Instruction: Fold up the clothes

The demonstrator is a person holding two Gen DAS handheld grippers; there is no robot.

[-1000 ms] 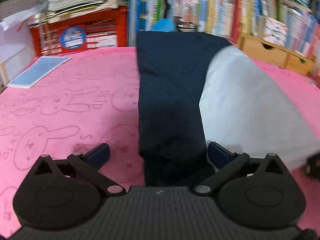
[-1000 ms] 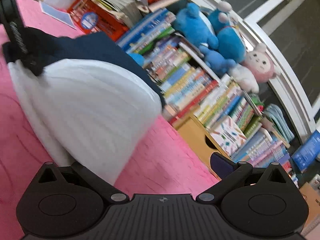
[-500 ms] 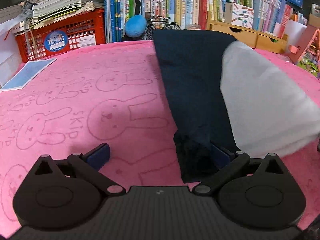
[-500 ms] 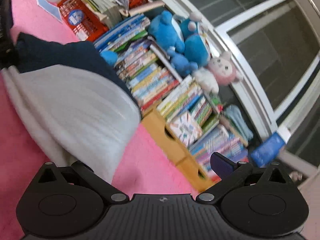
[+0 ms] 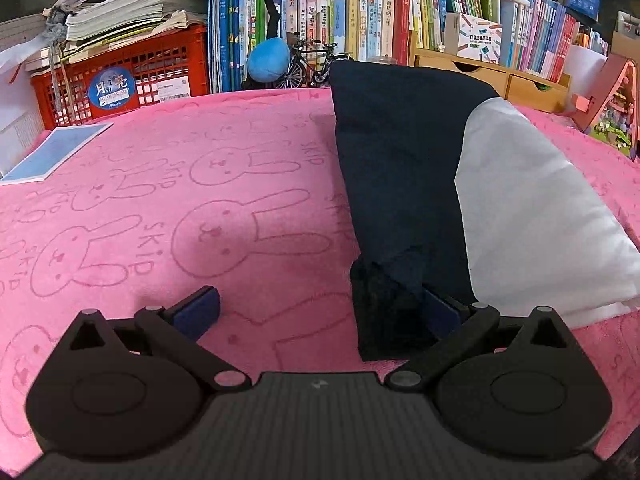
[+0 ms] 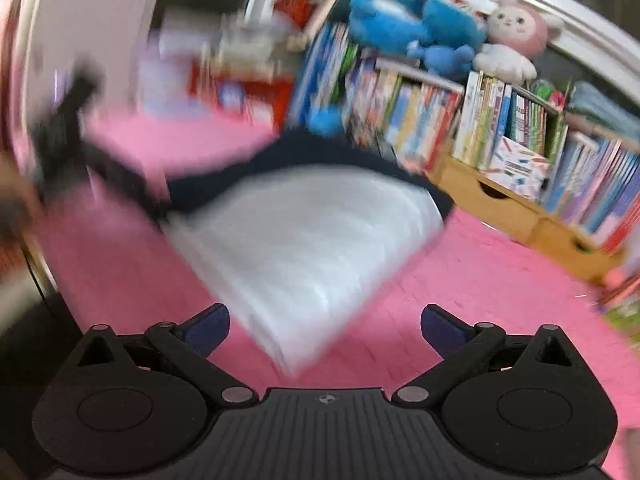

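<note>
The folded garment [image 5: 404, 184], navy with a white half [image 5: 532, 216], lies on the pink bunny-print cloth [image 5: 168, 208] that covers the surface. The left gripper [image 5: 320, 308] is spread wide and grips nothing; its right pad touches or sits under the garment's dark near corner, which is bunched up there. The right gripper [image 6: 325, 326] is also wide and empty, above the white corner [image 6: 296, 264]; that view is motion-blurred. Behind the cloth stand a red crate [image 5: 120, 76] with stacked papers, a row of books [image 5: 360, 20], wooden drawers [image 5: 508, 76] and a small model bicycle [image 5: 310, 66]. A blue card [image 5: 52, 154] lies far left.
</note>
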